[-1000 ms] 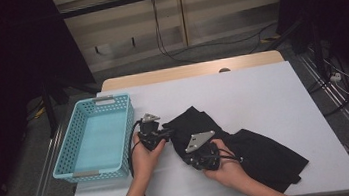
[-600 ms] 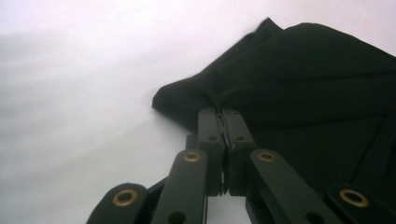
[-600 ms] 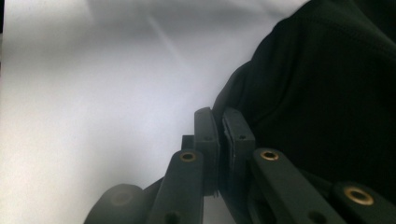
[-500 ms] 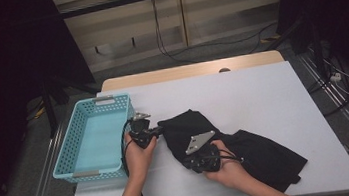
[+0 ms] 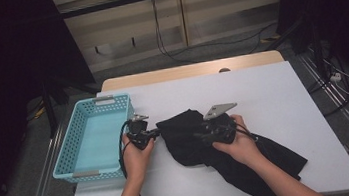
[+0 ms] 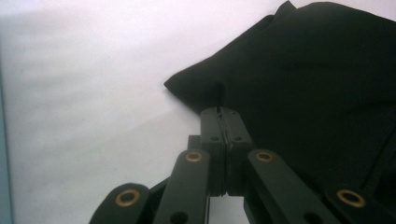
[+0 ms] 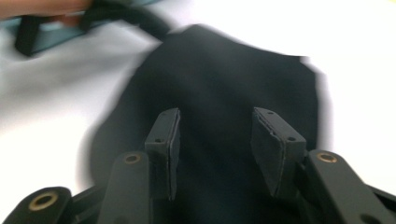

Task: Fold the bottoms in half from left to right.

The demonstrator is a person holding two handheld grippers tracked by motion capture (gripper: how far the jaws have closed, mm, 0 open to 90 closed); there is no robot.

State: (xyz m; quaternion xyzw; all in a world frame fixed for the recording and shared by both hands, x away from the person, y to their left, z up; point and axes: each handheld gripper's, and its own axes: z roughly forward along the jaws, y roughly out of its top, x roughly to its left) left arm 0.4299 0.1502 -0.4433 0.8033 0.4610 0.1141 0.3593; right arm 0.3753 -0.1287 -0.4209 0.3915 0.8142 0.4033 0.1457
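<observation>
Black cloth [image 5: 230, 156], creased, sprawled on table [image 5: 272, 86]

Left gripper [image 5: 152, 133]: black linkage jaws, brass-ringed pivots, black cable looping at 7 o'clock. Right gripper [image 5: 198, 136]: same build, grey three-cornered plate at 1 o'clock. Forearms bare, sleeveless.

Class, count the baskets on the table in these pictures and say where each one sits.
1. A light blue basket stands at the table's left edge, beside the left gripper and left of the black cloth. None other shows; the table is in plain sight.
</observation>
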